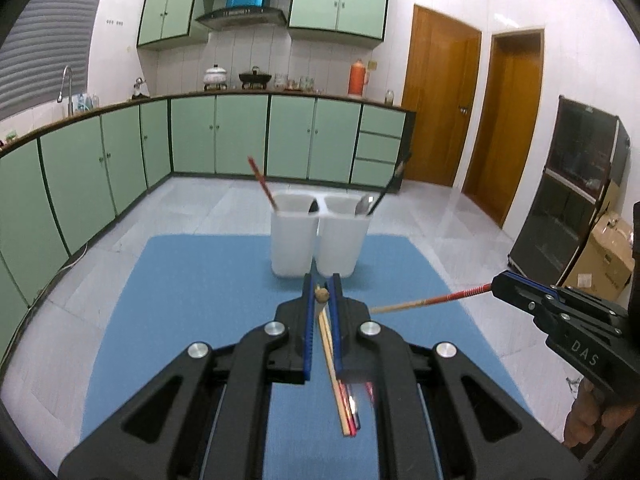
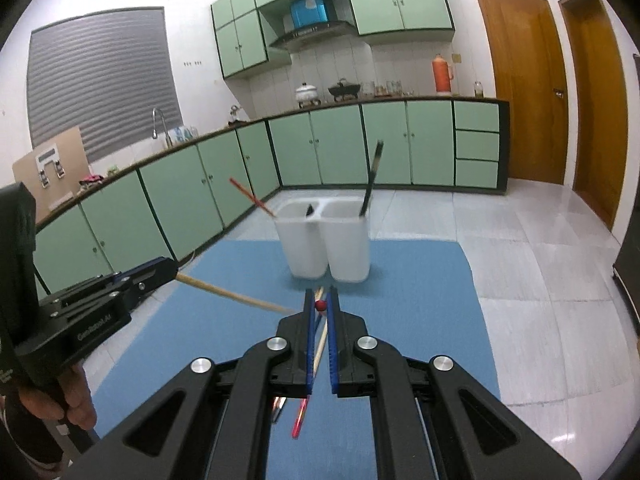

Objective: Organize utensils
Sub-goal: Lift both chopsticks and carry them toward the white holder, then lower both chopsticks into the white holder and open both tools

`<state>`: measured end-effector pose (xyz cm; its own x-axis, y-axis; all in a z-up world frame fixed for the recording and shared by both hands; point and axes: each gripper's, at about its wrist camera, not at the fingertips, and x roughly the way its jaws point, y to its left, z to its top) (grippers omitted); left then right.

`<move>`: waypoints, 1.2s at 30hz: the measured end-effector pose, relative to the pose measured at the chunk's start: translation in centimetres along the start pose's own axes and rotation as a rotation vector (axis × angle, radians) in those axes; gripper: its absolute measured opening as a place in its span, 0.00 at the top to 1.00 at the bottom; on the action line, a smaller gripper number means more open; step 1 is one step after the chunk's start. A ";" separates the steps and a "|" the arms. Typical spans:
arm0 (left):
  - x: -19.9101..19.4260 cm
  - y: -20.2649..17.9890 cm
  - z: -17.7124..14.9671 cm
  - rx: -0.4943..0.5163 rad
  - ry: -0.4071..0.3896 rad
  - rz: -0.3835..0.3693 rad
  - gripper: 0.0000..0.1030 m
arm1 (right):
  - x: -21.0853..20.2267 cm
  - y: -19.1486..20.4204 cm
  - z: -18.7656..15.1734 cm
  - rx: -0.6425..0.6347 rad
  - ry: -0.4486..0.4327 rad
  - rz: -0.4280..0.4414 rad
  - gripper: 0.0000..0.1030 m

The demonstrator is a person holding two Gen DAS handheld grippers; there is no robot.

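Gripping one chopstick apiece, the left gripper (image 1: 322,294) and right gripper (image 2: 320,306) hang just short of the white two-compartment holder (image 1: 316,236) straight ahead, each chopstick's long axis lying crosswise, neither hand clearly nearer.

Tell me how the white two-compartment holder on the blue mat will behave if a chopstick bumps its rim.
The white holder stands tall on a narrow base, so it could tip. It looks like thin plastic, probably light, and holds only a few utensils, so little weighs it down. On the blue mat it may slide less than on bare tile.
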<state>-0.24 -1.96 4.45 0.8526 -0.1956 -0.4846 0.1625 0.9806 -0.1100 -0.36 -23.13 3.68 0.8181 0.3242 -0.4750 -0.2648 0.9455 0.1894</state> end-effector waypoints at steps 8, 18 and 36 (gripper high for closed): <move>-0.4 -0.1 2.6 -0.012 -0.062 -0.025 0.94 | -0.3 -0.3 3.5 0.003 -0.045 0.033 0.95; -1.1 -0.2 6.0 -0.015 -0.131 -0.057 0.95 | -0.4 -0.1 6.8 -0.033 -0.076 0.074 0.95; 1.1 -1.9 17.7 0.036 -0.389 0.000 0.95 | 3.3 0.2 21.4 -0.086 -0.286 0.084 0.95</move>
<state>9.13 -3.80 19.48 0.9762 -0.1820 -0.1182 0.1738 0.9818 -0.0763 13.25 -22.49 20.57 0.8988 0.3915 -0.1970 -0.3698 0.9187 0.1385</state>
